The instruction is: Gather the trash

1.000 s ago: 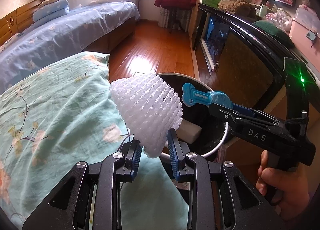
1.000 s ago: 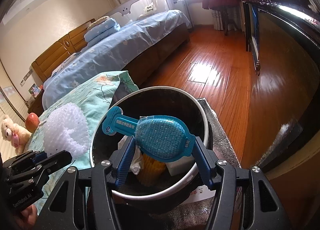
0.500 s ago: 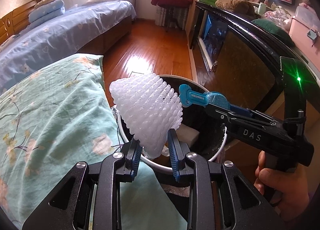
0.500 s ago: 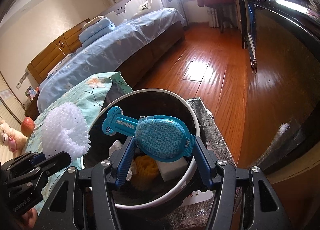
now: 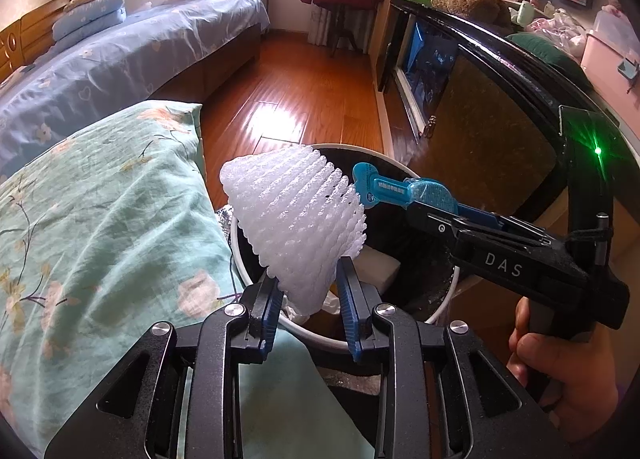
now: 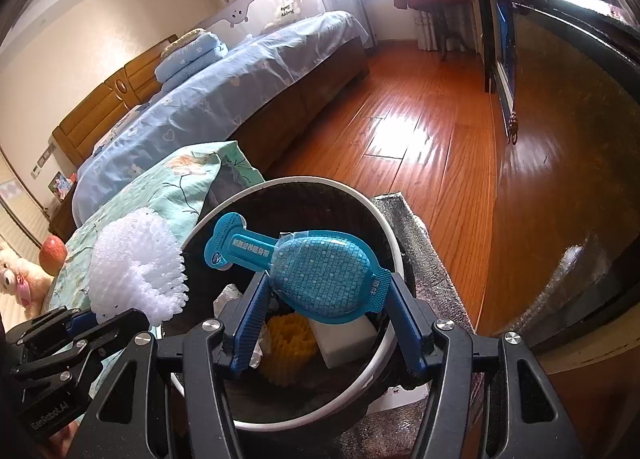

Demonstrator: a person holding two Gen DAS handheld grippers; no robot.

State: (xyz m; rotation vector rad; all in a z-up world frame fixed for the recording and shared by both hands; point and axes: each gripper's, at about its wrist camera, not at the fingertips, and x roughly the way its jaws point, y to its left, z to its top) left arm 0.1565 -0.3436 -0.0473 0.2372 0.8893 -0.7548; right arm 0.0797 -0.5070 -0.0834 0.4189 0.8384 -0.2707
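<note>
My left gripper is shut on a white foam fruit net and holds it over the near left rim of a round black trash bin with a white rim. The net also shows in the right wrist view. My right gripper is shut on a blue flat plastic packet and holds it above the bin's opening. The packet shows in the left wrist view. Inside the bin lie a yellow foam net, a white block and crumpled tissue.
A green floral quilt lies left of the bin. A bed with blue bedding stands beyond it. A dark cabinet runs along the right. A silver foil mat lies under the bin. An apple and plush toy sit far left.
Both grippers have moved closer over the bin with their loads. The foam net now hangs over the bin's left rim; the bin contents show more fully.
</note>
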